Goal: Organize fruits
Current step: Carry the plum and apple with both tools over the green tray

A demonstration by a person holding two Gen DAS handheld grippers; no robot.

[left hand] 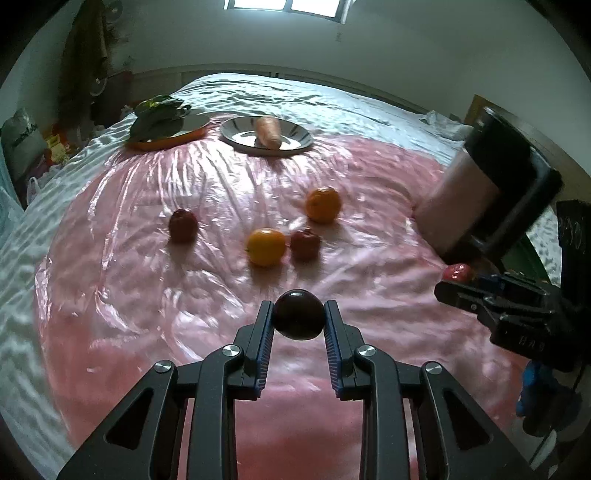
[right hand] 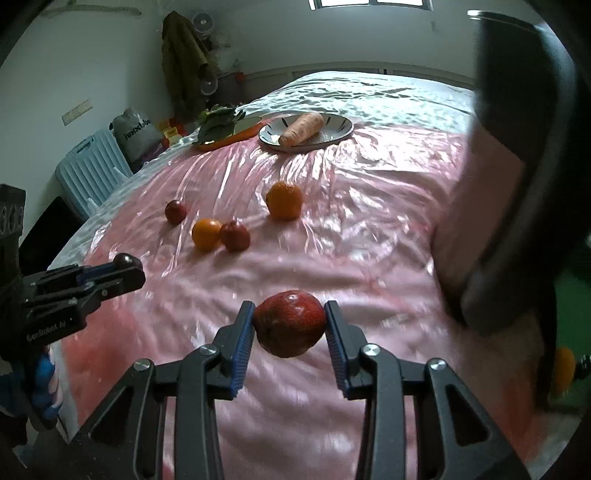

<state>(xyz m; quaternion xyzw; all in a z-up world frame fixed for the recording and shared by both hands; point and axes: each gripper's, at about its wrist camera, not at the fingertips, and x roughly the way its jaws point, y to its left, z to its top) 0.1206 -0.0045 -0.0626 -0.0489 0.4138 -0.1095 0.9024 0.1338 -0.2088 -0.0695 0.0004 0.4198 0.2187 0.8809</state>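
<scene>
My left gripper [left hand: 298, 314] pinches a small, dark, round plum-like fruit [left hand: 298, 319] between its blue ribbed pads, clear of the bed; my right gripper [right hand: 290, 325] pinches a larger red, speckled apple [right hand: 290, 323] the same way. I judge the main risk to be slippage: both fruits are round and smooth, held only at their sides, so a jolt could drop them onto the glossy clear plastic sheet [left hand: 147, 295], where they might roll off. Set down carelessly, either could also knock the loose fruit ahead: from left to right, a dark red apple [left hand: 183, 225], a yellow-orange citrus [left hand: 266, 246] touching a second red apple [left hand: 305, 243], and an orange mandarin [left hand: 323, 204]. The surface is a bed with a pink blanket under the plastic. Farther back sit an orange-rimmed dish of leafy greens [left hand: 162, 118] and a striped plate [left hand: 295, 138] holding a carrot [left hand: 269, 131]. Beyond stand pale walls and a bright window [left hand: 284, 5].
</scene>
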